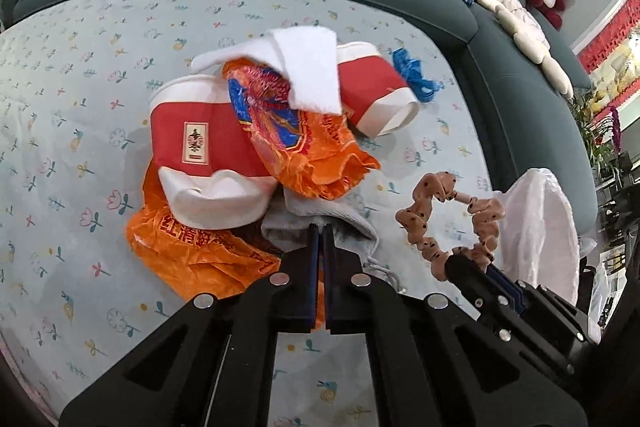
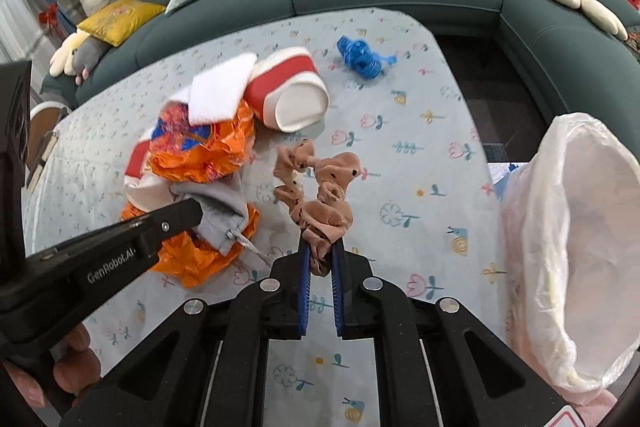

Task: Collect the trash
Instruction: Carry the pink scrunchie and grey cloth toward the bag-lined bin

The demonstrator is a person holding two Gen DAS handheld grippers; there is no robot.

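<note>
My right gripper [image 2: 320, 259] pinches the scrunchie [image 2: 320, 187]; my left gripper [image 1: 322, 247] clamps the grey cloth [image 1: 320, 215]. I lift both clear, then swing right toward the bag [image 2: 580, 227].

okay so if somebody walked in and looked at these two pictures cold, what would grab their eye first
Probably the bright heap mid-table: orange plastic wrappers, red-and-white paper cups and a white cloth draped over the top. Next, the right gripper, shut on a tan dotted scrunchie lifted off the floral tablecloth, with a white-lined trash bag gaping at the right. The left gripper pinches a grey cloth at the heap's near edge.
</note>
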